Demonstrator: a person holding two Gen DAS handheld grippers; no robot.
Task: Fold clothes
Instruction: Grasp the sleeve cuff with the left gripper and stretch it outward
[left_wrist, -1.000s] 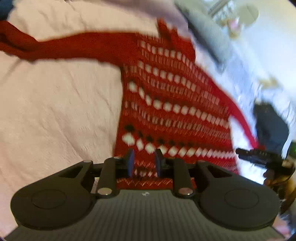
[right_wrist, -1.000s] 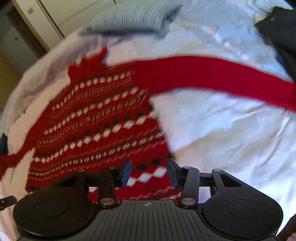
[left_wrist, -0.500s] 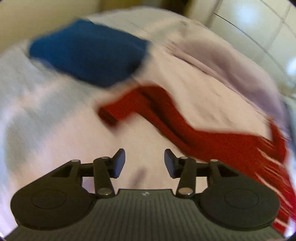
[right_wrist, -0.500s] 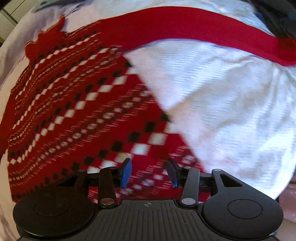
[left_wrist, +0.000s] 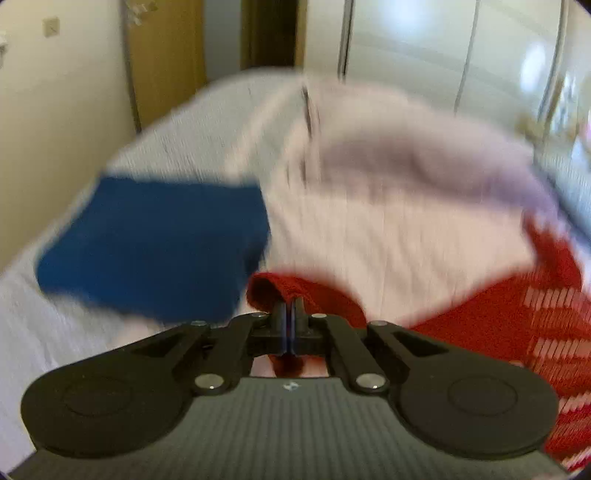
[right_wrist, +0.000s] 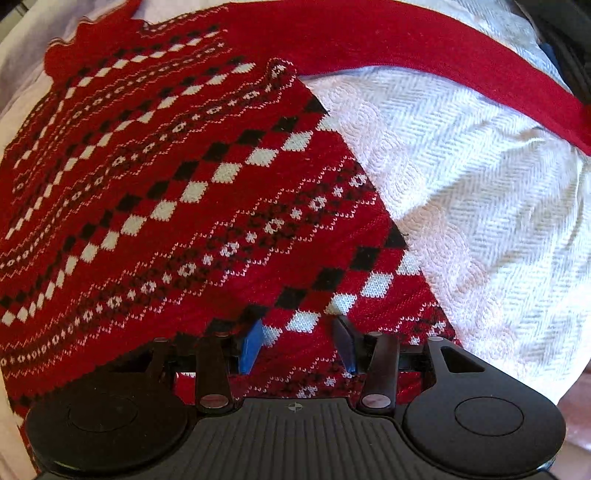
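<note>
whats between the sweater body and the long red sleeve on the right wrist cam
Bare white bedspread fills the wedge between the patterned sweater body and the red sleeve, in the right wrist view.

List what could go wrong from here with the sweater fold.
1. The left gripper looks shut on the very end of the red sleeve cuff; so shallow a bite may slip as it is pulled.
2. The folded blue garment lies right beside that cuff and could get dragged or ruffled.
3. The right gripper hovers open over the patterned sweater, so its body may shift.
</note>
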